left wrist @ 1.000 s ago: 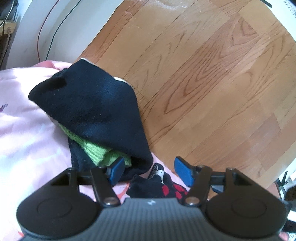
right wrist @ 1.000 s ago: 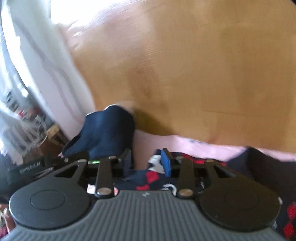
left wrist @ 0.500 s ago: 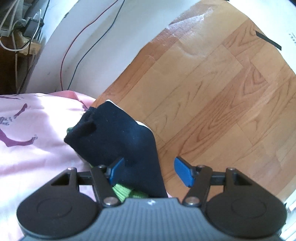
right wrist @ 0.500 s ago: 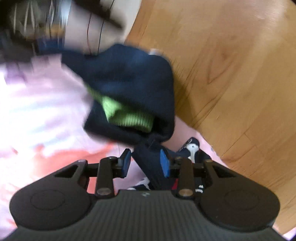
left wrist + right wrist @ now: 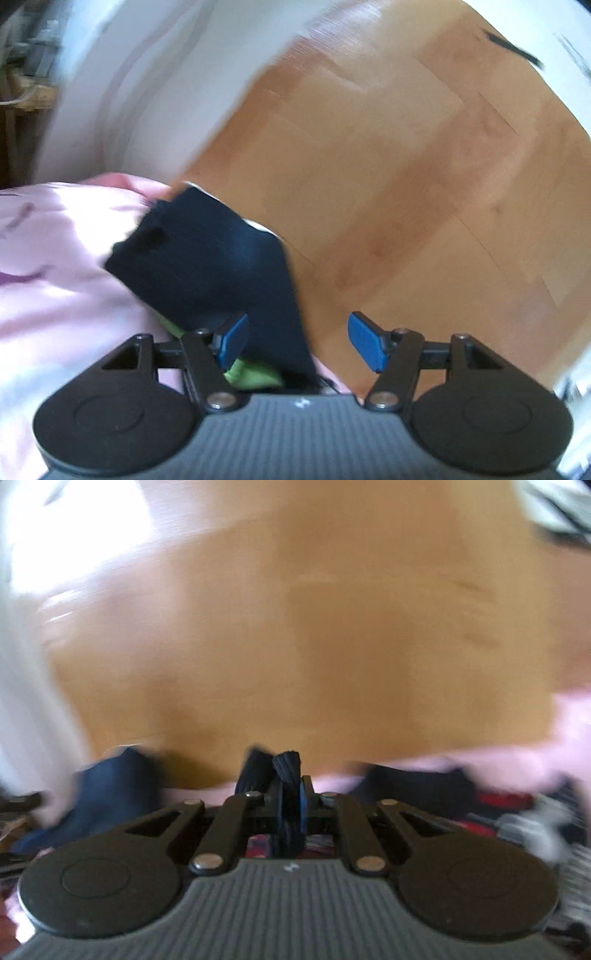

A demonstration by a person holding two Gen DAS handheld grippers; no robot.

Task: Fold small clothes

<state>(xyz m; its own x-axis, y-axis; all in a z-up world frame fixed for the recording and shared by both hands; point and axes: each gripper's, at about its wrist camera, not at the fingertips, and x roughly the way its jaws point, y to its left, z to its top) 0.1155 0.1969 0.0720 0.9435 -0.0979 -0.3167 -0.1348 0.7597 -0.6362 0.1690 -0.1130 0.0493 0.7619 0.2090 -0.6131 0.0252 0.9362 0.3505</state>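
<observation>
Item: dark ribbed sock edge (image 5: 290, 764), standing up between my right gripper (image 5: 291, 805)'s blue pads at 6 o'clock in the right wrist view. Jaws were closing on it, nearly pressed together, cloth pinched between them.

Item: folded navy sock (image 5: 218, 266) with a green cuff (image 5: 251, 374) showing beneath, lying on the pink sheet (image 5: 55, 295) at 8 o'clock in the left wrist view, near the sheet's edge by the wooden floor (image 5: 424, 184).

Item: left gripper (image 5: 297, 343), jaws spread, its left pad beside the navy sock, pinching nothing.

Item: more dark and red-patterned clothes (image 5: 491, 801) at 4 o'clock in the right view, blurred.

Step, as I judged it: picking the next piece off the pile. Next move called for lifting it clear, laying it flat on the sheet, and bringing my left jaws to its free end.
</observation>
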